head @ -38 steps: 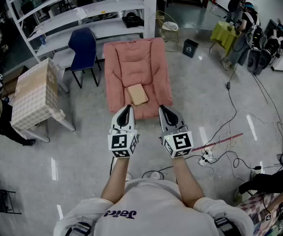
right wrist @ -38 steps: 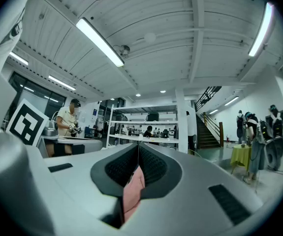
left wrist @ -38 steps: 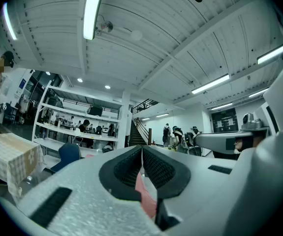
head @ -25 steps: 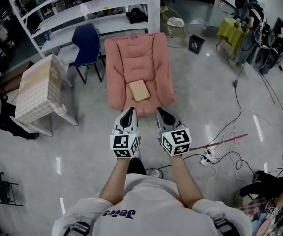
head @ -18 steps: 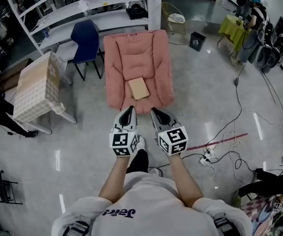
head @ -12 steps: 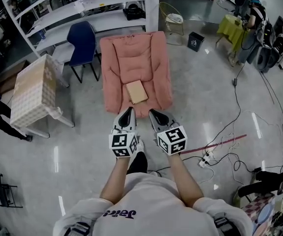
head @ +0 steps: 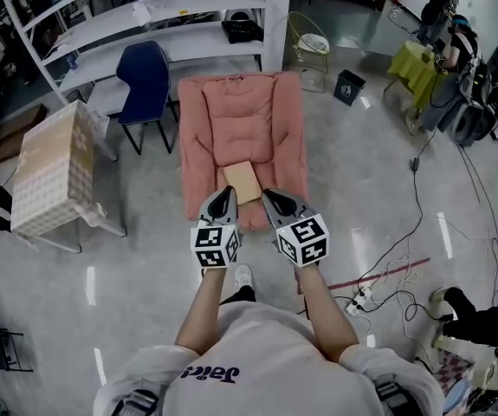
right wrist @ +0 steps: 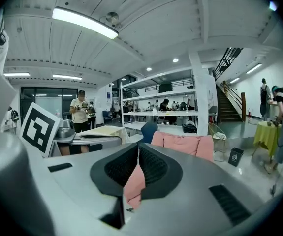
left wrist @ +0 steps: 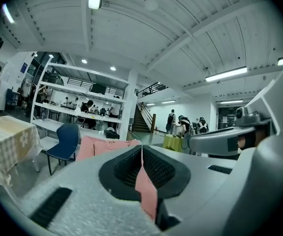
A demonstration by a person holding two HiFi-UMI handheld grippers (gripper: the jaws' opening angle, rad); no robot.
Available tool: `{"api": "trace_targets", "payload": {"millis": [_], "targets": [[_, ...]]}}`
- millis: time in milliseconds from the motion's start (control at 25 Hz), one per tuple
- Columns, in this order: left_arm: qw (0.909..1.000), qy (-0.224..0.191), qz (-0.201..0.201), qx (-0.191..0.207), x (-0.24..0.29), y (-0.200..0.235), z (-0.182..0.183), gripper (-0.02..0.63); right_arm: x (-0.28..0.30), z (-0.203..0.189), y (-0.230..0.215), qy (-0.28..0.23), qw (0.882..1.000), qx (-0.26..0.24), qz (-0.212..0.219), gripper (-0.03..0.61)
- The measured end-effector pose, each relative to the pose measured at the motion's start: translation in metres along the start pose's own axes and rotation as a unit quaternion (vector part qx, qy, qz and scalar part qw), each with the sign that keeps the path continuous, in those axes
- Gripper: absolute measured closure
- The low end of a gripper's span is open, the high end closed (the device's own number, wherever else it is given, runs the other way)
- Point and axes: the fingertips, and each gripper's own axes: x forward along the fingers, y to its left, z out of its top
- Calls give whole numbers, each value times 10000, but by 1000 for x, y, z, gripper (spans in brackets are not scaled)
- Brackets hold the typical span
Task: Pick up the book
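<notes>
A tan book lies flat on the seat of a pink cushioned armchair. My left gripper hangs just left of the book's near edge, jaws shut with nothing between them. My right gripper hangs just right of that edge, also shut and empty. Both point toward the chair. In the left gripper view the shut left gripper has the pink armchair beyond it. In the right gripper view the shut right gripper has the armchair ahead; the book is hidden there.
A blue chair and a checked-cloth table stand left of the armchair. White shelving runs behind it. Cables and a power strip lie on the floor at the right. People stand by a yellow-covered table.
Both grippers have moved forward toward the armchair and now flank the book's near edge. The armchair sits closer in the head view. The jaws stayed shut.
</notes>
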Motion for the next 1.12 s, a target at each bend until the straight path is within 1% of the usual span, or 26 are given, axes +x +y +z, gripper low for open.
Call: {"api": "trace_targets", "payload": {"millis": [80, 200, 280, 400, 520, 680, 840, 920, 1000, 1120], "targets": [[10000, 62, -60, -38, 18, 17, 2, 591, 23, 2, -7, 145, 9998, -11, 118, 559], [9995, 233, -178, -72, 49, 37, -2, 591, 61, -11, -15, 703, 9961, 78, 529, 558], [9990, 385, -186, -90, 69, 50, -10, 589, 84, -22, -22, 1034, 9923, 95, 672, 558], [9981, 550, -243, -151, 88, 68, -25, 589, 110, -36, -32, 1239, 9899, 153, 675, 558], [9961, 750, -280, -366, 106, 93, -42, 589, 134, -50, -40, 1414, 9878, 159, 629, 558], [9910, 1173, -248, -603, 129, 114, -77, 589, 160, -85, -57, 1861, 9799, 296, 659, 558], [9838, 1561, -132, -875, 158, 132, -108, 589, 186, -117, -87, 2219, 9714, 531, 650, 558], [9803, 1732, -107, -939, 178, 142, -123, 589, 205, -130, -107, 2302, 9686, 651, 671, 558], [9774, 1835, -24, -1049, 200, 156, -139, 589, 227, -138, -128, 2190, 9702, 761, 703, 558], [9702, 1958, 192, -1412, 228, 179, -168, 589, 262, -146, -159, 1966, 9728, 997, 706, 558]]}}
